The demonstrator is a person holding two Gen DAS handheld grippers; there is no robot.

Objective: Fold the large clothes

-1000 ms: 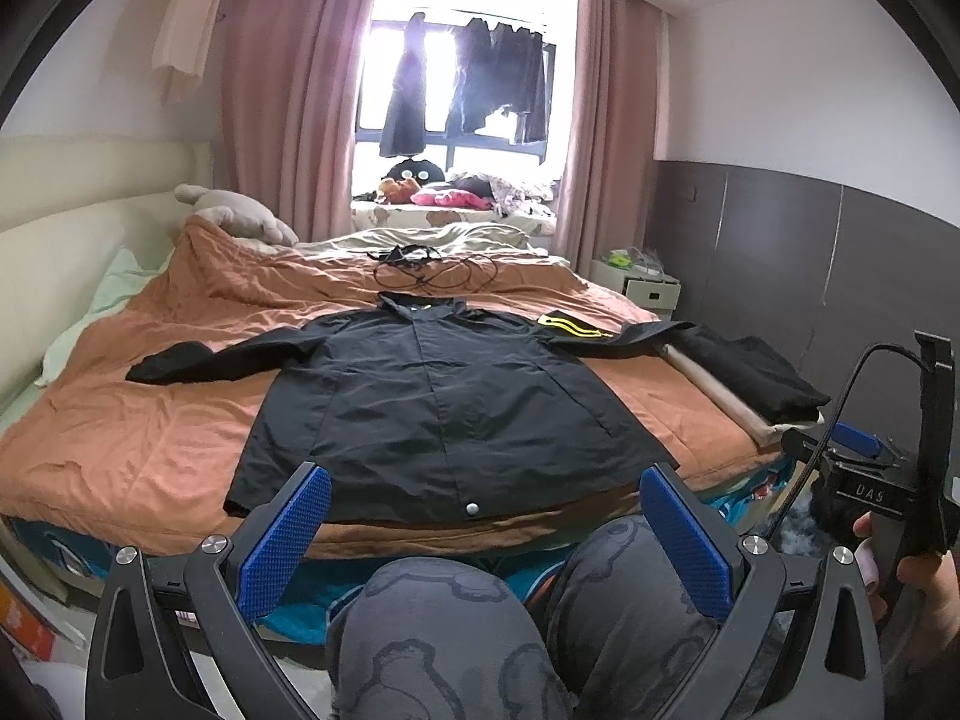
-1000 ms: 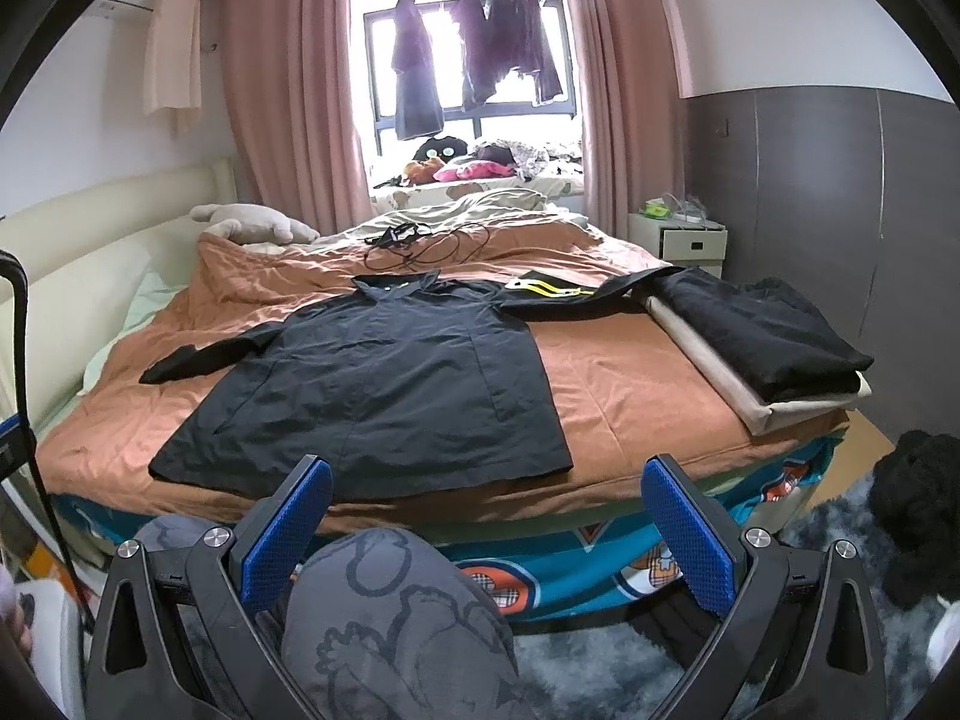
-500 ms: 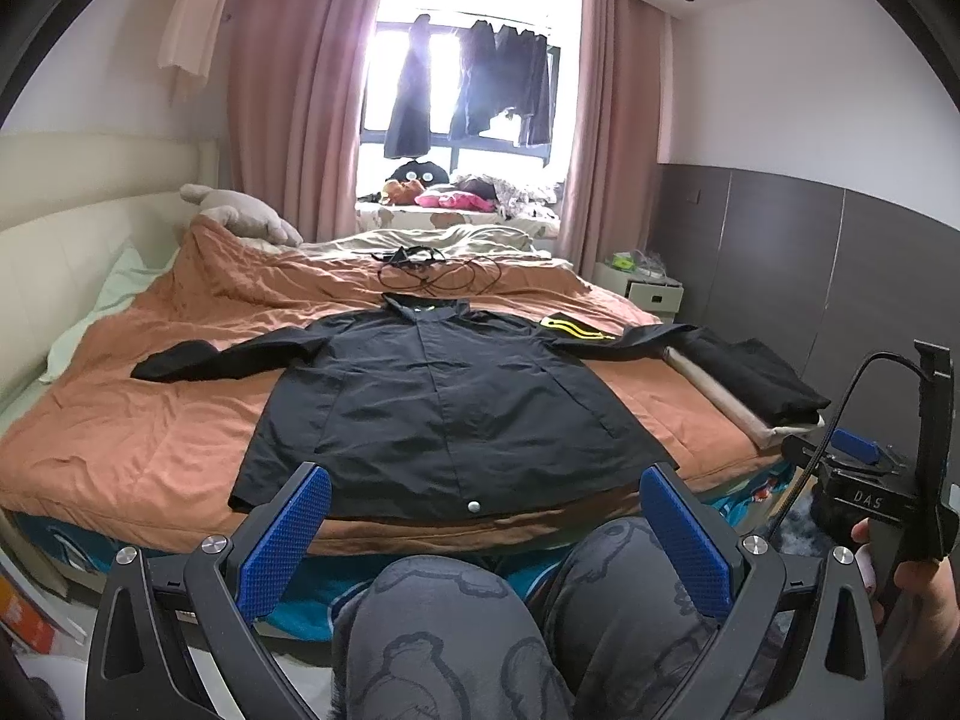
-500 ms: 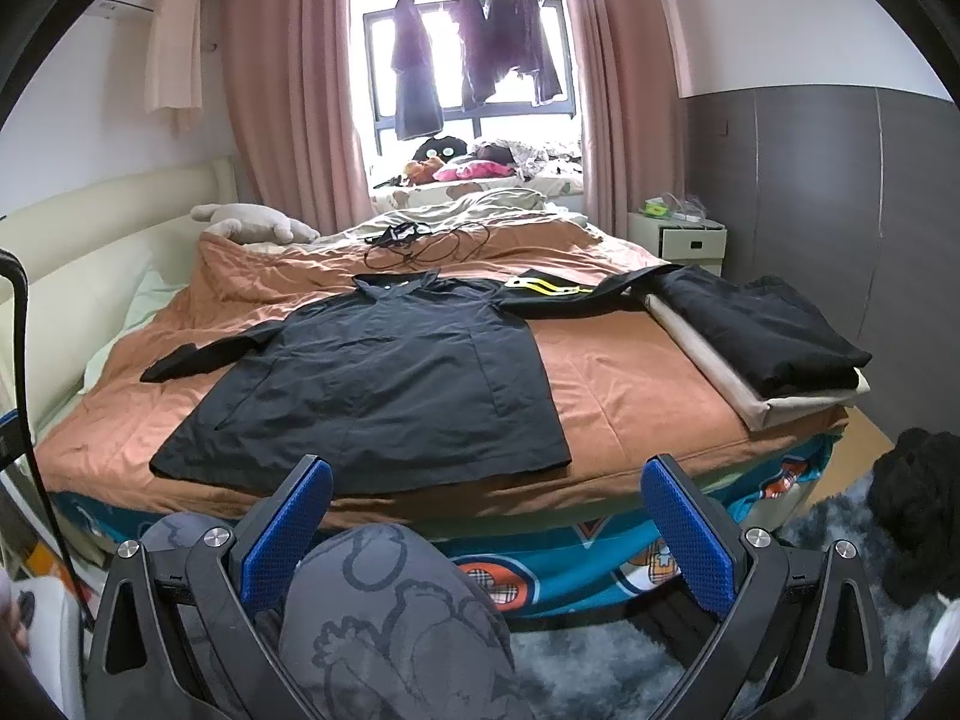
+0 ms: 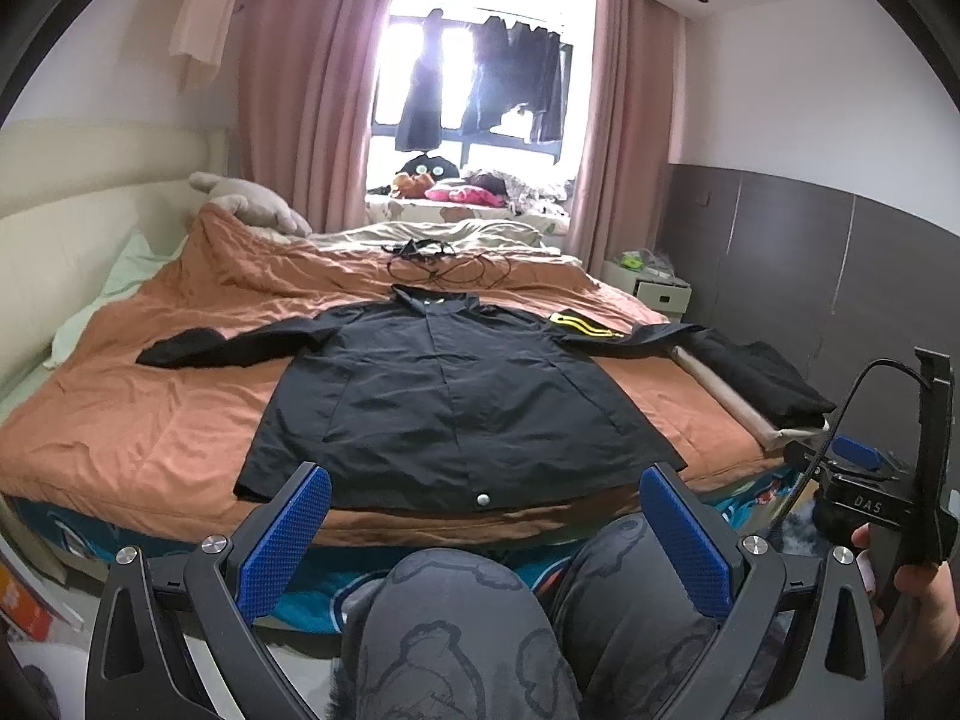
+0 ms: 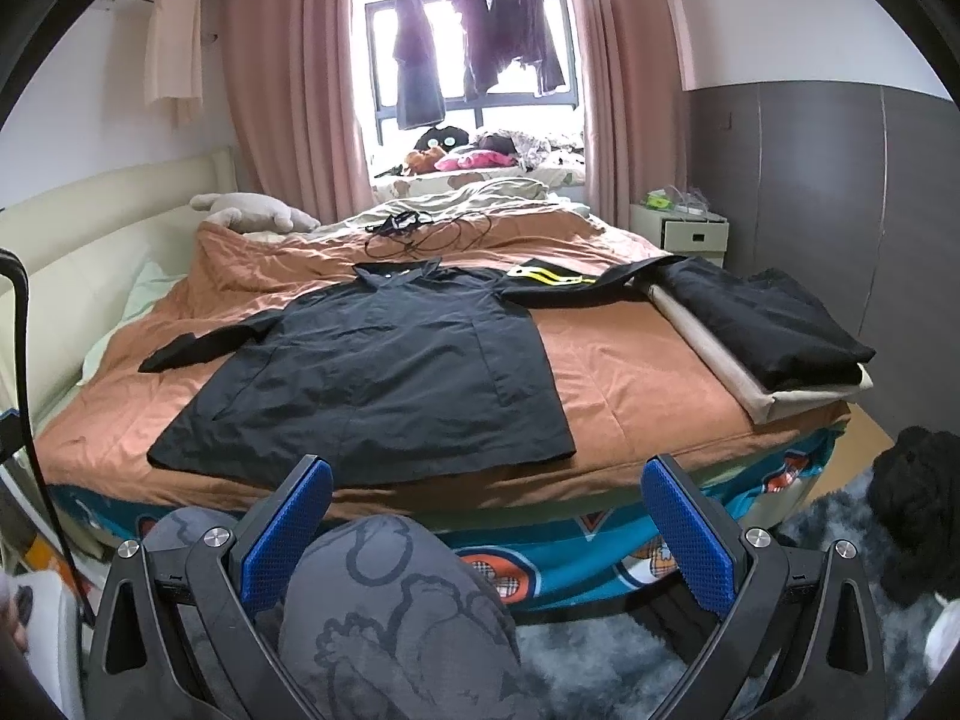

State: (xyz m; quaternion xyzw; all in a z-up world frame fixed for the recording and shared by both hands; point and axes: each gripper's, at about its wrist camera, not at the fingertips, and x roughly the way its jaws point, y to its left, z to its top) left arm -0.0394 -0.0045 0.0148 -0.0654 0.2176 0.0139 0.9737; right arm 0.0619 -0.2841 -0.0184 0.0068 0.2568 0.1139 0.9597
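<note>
A large black jacket (image 5: 456, 402) lies spread flat, front up, on the orange bedspread (image 5: 150, 438), sleeves out to both sides; it also shows in the right wrist view (image 6: 384, 372). Its right sleeve has a yellow stripe (image 5: 585, 327). My left gripper (image 5: 480, 534) is open and empty, held above the person's knees in front of the bed's near edge. My right gripper (image 6: 486, 528) is open and empty, also short of the bed. The right gripper's body shows at the right of the left wrist view (image 5: 870, 498).
A folded black garment (image 6: 774, 324) lies on a beige board at the bed's right edge. Black cables (image 6: 420, 228) lie beyond the collar. A plush toy (image 5: 252, 204) sits by the headboard. A nightstand (image 6: 690, 228) stands at the right. A dark bundle (image 6: 918, 492) lies on the grey rug.
The left gripper's view has risen and edged slightly toward the bed. The right gripper has barely moved. The jacket has not moved.
</note>
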